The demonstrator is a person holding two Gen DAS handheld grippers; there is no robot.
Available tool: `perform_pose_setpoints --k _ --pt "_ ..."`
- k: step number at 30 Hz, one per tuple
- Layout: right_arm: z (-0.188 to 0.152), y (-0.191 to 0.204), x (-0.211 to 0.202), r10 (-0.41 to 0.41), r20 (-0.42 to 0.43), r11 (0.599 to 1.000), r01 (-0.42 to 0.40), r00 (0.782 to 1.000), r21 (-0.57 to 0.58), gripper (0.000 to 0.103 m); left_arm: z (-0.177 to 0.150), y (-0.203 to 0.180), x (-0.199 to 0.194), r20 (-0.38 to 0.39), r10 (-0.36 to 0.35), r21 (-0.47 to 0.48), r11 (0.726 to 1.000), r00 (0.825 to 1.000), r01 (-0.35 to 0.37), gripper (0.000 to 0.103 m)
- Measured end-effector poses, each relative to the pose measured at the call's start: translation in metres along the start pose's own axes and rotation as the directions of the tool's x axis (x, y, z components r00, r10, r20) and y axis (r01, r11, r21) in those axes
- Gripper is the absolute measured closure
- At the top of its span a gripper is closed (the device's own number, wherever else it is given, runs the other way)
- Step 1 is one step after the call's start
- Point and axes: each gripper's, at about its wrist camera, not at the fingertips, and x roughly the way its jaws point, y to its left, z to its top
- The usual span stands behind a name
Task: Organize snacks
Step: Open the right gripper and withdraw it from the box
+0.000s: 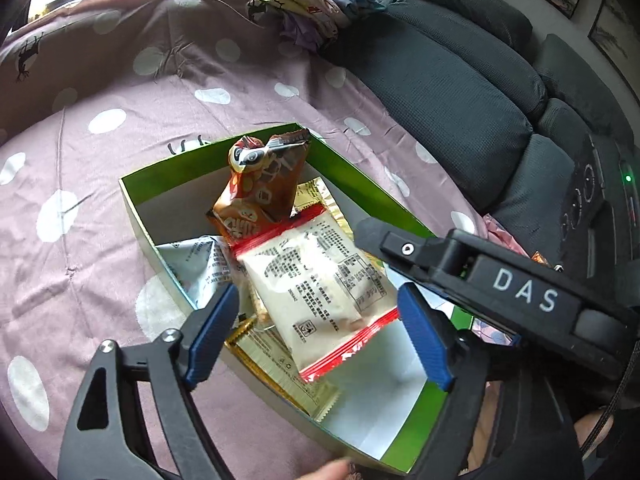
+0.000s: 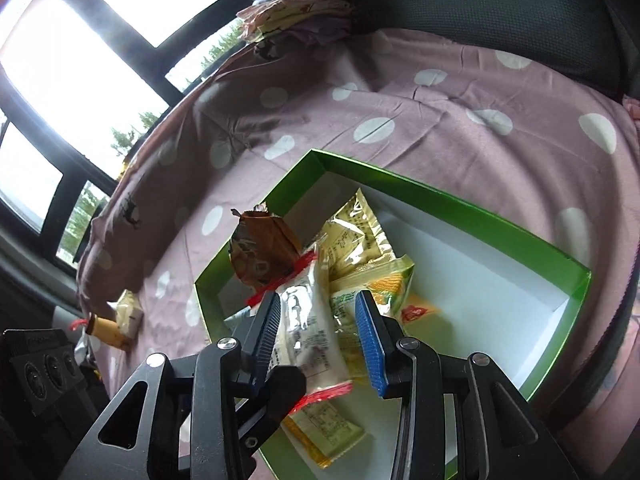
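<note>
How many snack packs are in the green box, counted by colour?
Brown pack: 1
White pack with red ends: 1
Gold packs: 2
Silver-white pack: 1
Yellow-green pack: 1
Total: 6 packs showing in the green box; more may be hidden underneath.
</note>
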Motion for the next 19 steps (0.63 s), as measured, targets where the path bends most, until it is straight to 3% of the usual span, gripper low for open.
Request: perform_pose_setpoints --k 2,3,8,13,16,19 --pt "0.001 -0.001 -0.008 -0.021 0.036 1.000 0.021 0.999 -0.002 0.046 -0.002 0.004 -0.008 0.018 0.030 -0.012 0.999 0.999 -0.029 0.002" --pt "0.001 0.000 -0.011 -0.039 0.054 0.999 0.040 0.998 -0.007 0.044 -0.002 0.005 -0.011 0.035 0.052 -0.019 0.998 0.998 -0.051 0.001" --pt "0.002 0.004 -0.029 -0.132 0.109 0.991 0.135 0.985 -0.020 0.043 -0.003 0.008 -0.027 0.054 0.077 -0.035 0.997 0.996 -0.075 0.001" --pt "0.001 0.011 -0.041 -0.258 0.179 0.962 0.269 0.949 -0.040 0.043 -0.006 0.008 -0.036 0.071 0.109 -0.031 0.994 0.991 -0.107 0.000" --pt "0.001 0.012 -0.045 -0.272 0.183 0.958 0.284 0.945 -0.042 0.042 -0.008 0.009 -0.039 0.074 0.108 -0.036 0.994 0.991 -0.105 0.001" --pt "0.000 0.013 -0.047 -0.276 0.188 0.956 0.289 0.942 -0.043 0.032 -0.009 0.010 -0.043 0.081 0.094 -0.040 0.995 0.992 -0.091 0.001"
